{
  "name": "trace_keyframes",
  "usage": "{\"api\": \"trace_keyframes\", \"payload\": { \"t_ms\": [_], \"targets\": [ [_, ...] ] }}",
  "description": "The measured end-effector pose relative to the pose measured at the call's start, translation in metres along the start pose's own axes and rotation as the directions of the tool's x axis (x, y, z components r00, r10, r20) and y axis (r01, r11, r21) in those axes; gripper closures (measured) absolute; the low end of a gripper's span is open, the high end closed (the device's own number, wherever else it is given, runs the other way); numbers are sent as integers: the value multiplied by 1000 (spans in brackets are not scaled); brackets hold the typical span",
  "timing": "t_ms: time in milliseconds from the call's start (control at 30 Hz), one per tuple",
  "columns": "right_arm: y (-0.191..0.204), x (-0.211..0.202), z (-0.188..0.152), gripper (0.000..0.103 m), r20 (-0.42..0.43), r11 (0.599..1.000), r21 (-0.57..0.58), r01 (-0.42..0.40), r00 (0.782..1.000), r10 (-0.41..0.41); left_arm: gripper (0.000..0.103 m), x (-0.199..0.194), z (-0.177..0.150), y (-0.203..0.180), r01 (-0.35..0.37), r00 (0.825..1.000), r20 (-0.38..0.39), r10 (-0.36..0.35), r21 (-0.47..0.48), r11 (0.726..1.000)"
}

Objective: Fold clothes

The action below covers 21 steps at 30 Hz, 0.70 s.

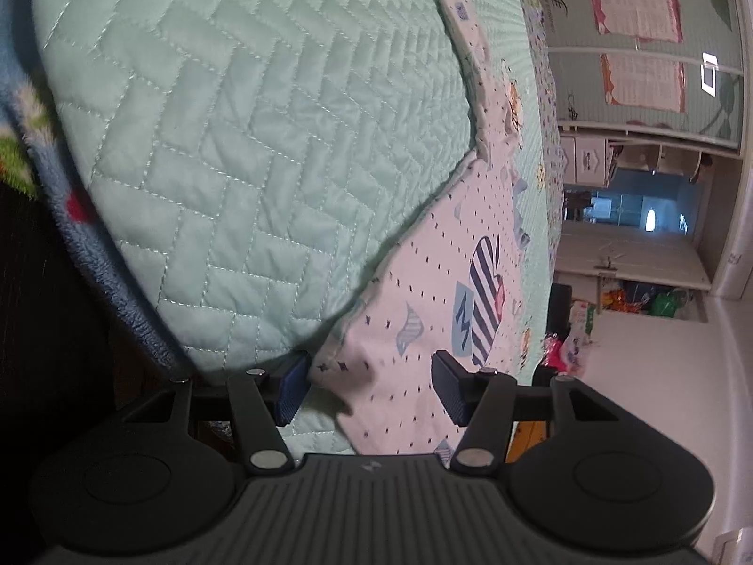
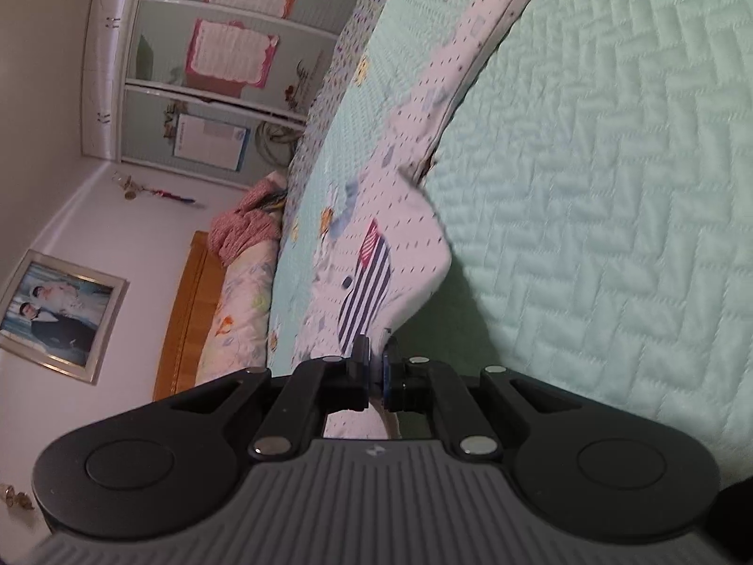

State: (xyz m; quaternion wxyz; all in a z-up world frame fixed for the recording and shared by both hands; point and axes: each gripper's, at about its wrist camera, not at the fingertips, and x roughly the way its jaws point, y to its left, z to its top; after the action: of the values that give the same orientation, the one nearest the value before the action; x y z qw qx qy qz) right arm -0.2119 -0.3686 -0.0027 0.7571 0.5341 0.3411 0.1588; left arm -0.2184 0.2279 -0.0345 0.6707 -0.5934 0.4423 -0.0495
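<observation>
A small white garment (image 1: 447, 259) with tiny dark dots and a navy striped patch lies on a mint green quilted bedspread (image 1: 235, 141). My left gripper (image 1: 371, 367) is open, and the garment's near edge lies between its blue pads (image 1: 294, 388) without being pressed. In the right wrist view the same garment (image 2: 409, 245) is lifted at one corner above the bedspread (image 2: 588, 188). My right gripper (image 2: 375, 358) is shut on that corner, and the cloth hangs down below the jaws.
A blue fleece blanket (image 1: 94, 245) borders the bedspread on the left. A wardrobe with posters (image 1: 649, 47) and bags on the floor (image 1: 635, 301) stand beyond the bed. A wooden headboard (image 2: 188, 310), pink cloth (image 2: 244, 226) and a framed photo (image 2: 56, 315) are at the far end.
</observation>
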Motion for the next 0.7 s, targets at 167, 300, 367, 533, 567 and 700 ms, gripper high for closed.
{"api": "trace_keyframes", "payload": {
  "t_ms": [167,300,367,533,567,700],
  "targets": [
    [-1,7,-5,97,-30,998,-34,47,998,-48,48,0,-1,-6,-12,1000,-10,13,59,998],
    [-6,6,-7,97,-31,999,0,52,998,-52,94,-1,-3,-20,-72,997,8,71,179,981],
    [-6,6,-8,97,-39,999,15,51,998,-50,96,-5,-5,-34,-101,995,44,93,272,957],
    [3,3,-18,97,-82,999,29,17,997,-15,97,-31,-5,-59,-107,991,113,72,351,930],
    [4,3,-21,97,-92,1000,27,16,996,-13,97,-35,-4,-59,-121,989,125,81,356,927],
    [-7,11,-30,97,-129,991,-31,133,982,-136,97,-33,4,-45,-188,979,133,151,330,925]
  ]
}}
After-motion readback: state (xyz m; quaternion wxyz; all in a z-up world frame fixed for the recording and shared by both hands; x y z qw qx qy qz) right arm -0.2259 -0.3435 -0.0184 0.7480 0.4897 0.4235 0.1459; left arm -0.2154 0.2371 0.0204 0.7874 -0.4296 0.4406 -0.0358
